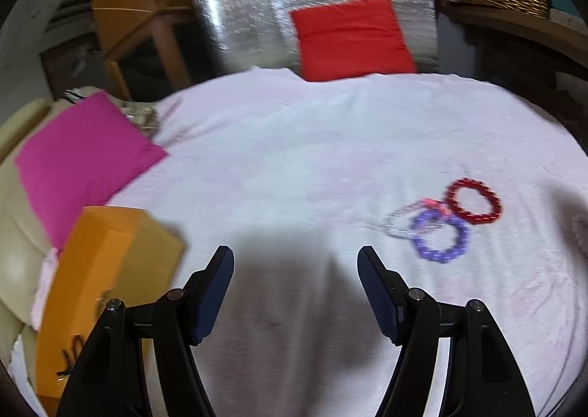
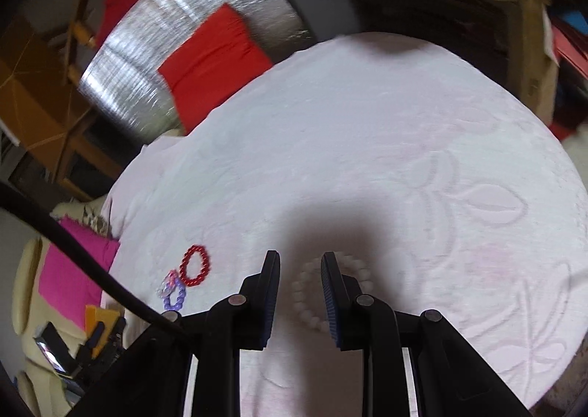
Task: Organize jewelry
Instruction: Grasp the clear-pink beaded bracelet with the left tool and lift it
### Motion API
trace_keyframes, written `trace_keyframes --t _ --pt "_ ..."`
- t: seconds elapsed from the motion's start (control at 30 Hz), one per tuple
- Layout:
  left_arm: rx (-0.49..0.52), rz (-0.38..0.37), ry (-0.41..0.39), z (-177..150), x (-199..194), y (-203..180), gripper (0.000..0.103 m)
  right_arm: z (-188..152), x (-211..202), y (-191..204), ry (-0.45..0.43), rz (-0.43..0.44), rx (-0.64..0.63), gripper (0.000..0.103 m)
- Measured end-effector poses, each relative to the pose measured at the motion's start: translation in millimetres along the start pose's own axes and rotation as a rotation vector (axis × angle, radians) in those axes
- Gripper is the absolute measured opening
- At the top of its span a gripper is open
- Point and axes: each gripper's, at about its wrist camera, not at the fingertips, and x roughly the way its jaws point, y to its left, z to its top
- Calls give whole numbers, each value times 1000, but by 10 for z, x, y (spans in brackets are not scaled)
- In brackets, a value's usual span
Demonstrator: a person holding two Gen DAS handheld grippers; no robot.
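Nearest, the right gripper (image 2: 299, 262) hovers low over a white bead bracelet (image 2: 332, 293) on the pale cloth-covered counter (image 2: 367, 159) — fingers partly apart, one finger inside the loop, not clamped. The left gripper (image 1: 296, 262) is spread wide, holding nothing. At its 2 o'clock lie a purple bracelet (image 1: 441, 238), a clear one (image 1: 402, 222) overlapping it, and a red bracelet (image 1: 474, 200) — touching. An orange box (image 1: 106, 270) sits at 9 o'clock.
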Motion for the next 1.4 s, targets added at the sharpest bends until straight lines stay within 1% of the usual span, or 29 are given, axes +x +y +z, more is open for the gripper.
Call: trace_keyframes --t 0.07,0.17,0.23,0.3,0.4,0.47,0.53,0.6,0.67,0.7,0.73,0.77,0.8,0.87,0.93,1.03,1.2,1.27,1.33,1.4 --pt "-2 -44 3 31 41 -89 71 25 -13 -121 8 -5 27 25" --pt "8 -79 -16 99 100 -204 71 74 25 -260 31 -40 53 25" --pt "15 -121 -23 121 125 -288 71 88 61 -329 49 -47 74 25" --pt "33 -145 -38 150 158 -392 71 94 123 -356 75 -49 86 25" --pt "59 -166 -68 211 232 -533 71 83 207 -310 102 -49 68 25" --pt "92 -183 -49 232 308 -631 71 62 286 -265 124 -72 44 25" --pt "129 -190 -26 233 381 -724 71 24 399 -218 161 -112 14 25" --pt "133 -200 13 217 449 -755 71 -11 500 -193 191 -161 -15 26" --pt "119 -195 61 215 510 -721 70 -21 531 -139 176 -188 -39 27" --pt "104 -203 82 209 543 -680 67 -25 526 -89 163 -188 -59 26" --pt "87 -219 95 208 563 -642 57 -31 526 -58 158 -183 -69 20" --pt "56 -259 115 206 580 -589 45 -43 532 -12 157 -175 -82 12" --pt "33 -288 129 207 582 -543 42 -59 542 28 160 -170 -95 10" --pt "46 -282 128 190 574 -512 25 -92 564 132 162 -159 -121 10" --pt "57 -288 135 154 543 -464 17 -118 553 216 158 -135 -135 10" --pt "37 -307 151 132 542 -330 14 -166 543 349 163 -49 -130 10" --pt "-7 -319 172 107 533 -96 13 -288 579 529 187 23 -150 10" --pt "-12 -337 174 114 534 -32 13 -328 594 582 198 28 -161 10" --pt "-19 -346 165 118 515 29 13 -356 605 628 202 -13 -187 10" --pt "-26 -369 158 138 509 82 13 -306 582 588 186 -10 -172 11"
